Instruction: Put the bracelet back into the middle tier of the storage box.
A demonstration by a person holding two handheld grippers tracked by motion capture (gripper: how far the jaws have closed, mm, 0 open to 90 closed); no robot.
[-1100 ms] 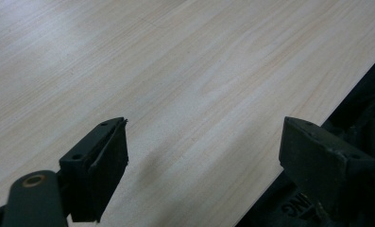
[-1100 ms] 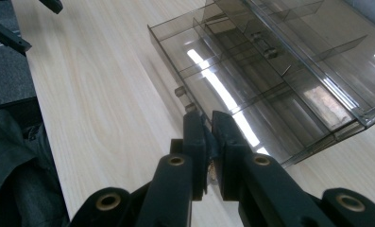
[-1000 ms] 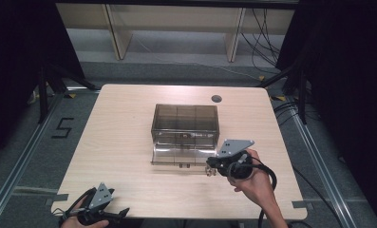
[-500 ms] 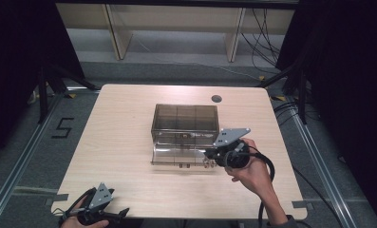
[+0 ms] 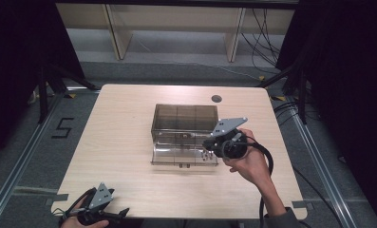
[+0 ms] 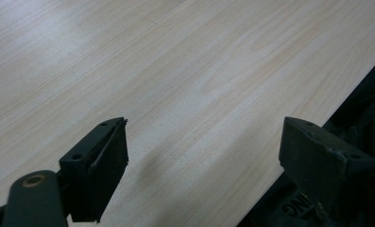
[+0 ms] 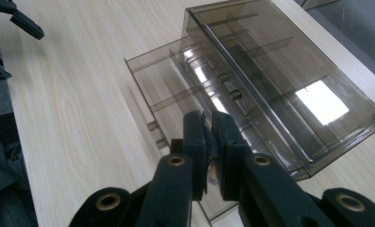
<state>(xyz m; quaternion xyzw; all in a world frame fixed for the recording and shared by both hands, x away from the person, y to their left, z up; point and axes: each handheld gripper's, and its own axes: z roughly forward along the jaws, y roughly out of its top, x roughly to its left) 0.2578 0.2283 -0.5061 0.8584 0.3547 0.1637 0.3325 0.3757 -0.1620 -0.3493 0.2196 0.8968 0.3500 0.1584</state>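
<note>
While the left claw [image 5: 121, 213] idles with its jaws spread wide over bare worktop [image 5: 119, 142] at the near left corner, the right claw [image 5: 208, 143] has moved in over the last second from the near right side to the smoky clear box [image 5: 185, 118]; its jaws now sit nearly closed, a thin gap between them, something small and pale just visible in that gap, though I cannot tell what it is or whether it is truly pinched; directly ahead of those jaws lies the pulled-out drawer [image 7: 175, 90], open toward the person, and the box body sits beyond and to the right of the jaws. That approach suggests, as I judge it, work on the drawer or its front knobs [image 7: 157, 135]. Count: one box, one drawer out, two claws, one dark round spot [image 5: 216, 99] past the box.
</note>
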